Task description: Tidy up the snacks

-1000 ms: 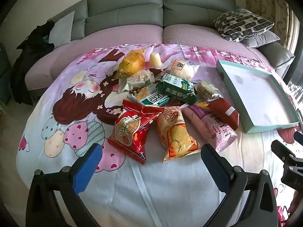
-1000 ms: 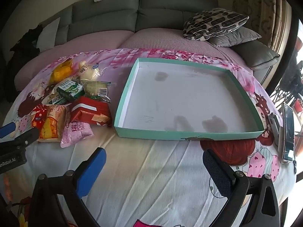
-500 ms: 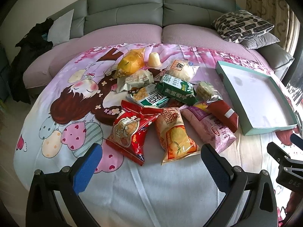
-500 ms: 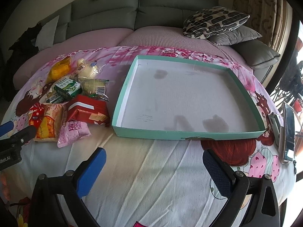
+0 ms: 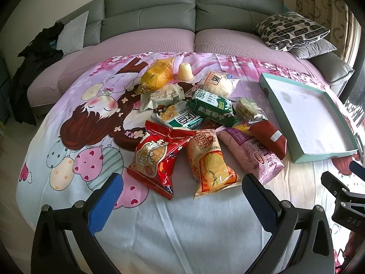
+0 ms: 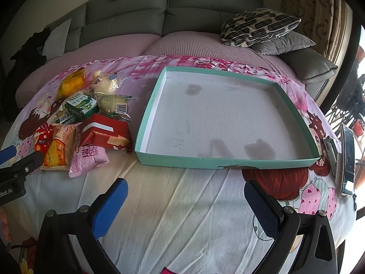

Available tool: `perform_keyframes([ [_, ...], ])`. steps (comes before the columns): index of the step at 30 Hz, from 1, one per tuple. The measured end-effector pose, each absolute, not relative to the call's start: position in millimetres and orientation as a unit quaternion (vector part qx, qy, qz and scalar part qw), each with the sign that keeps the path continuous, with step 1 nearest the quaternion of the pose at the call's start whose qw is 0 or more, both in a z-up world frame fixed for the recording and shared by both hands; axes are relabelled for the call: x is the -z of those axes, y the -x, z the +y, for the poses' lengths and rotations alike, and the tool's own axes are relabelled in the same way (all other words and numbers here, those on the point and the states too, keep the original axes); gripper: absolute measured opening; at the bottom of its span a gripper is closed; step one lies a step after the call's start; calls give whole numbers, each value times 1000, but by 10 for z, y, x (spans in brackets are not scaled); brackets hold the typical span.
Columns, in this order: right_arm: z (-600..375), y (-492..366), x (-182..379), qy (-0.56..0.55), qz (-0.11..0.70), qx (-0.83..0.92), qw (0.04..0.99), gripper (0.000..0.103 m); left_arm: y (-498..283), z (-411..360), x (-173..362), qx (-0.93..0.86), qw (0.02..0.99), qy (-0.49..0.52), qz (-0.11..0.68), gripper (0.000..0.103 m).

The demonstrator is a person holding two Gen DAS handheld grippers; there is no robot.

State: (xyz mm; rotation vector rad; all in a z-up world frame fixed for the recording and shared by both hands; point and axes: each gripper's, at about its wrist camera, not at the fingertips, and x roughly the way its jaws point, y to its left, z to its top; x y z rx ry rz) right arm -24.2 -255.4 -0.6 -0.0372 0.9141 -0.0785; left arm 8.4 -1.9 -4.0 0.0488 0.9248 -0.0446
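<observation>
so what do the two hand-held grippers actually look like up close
Both match: the left hand-held gripper and the right hand-held gripper have black angled arms with silver screws, each ending in a blue textured pad. White lettering marks the black bodies. No cables or sleeves show.

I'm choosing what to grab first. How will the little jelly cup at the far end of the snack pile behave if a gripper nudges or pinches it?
The jelly cup sits upside down on its wide rim, so it probably resists tipping. Its smooth tapered plastic wall may slip out of a pinch. If knocked over on the soft printed sheet, its round shape would likely roll.
</observation>
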Motion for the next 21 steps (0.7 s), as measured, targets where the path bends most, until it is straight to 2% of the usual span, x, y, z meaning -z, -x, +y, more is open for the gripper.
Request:
perform_keyframes([
  [21,-2529,234,39,24,443,38,895,103,-88,-16,50,24,894,-25,446,103],
])
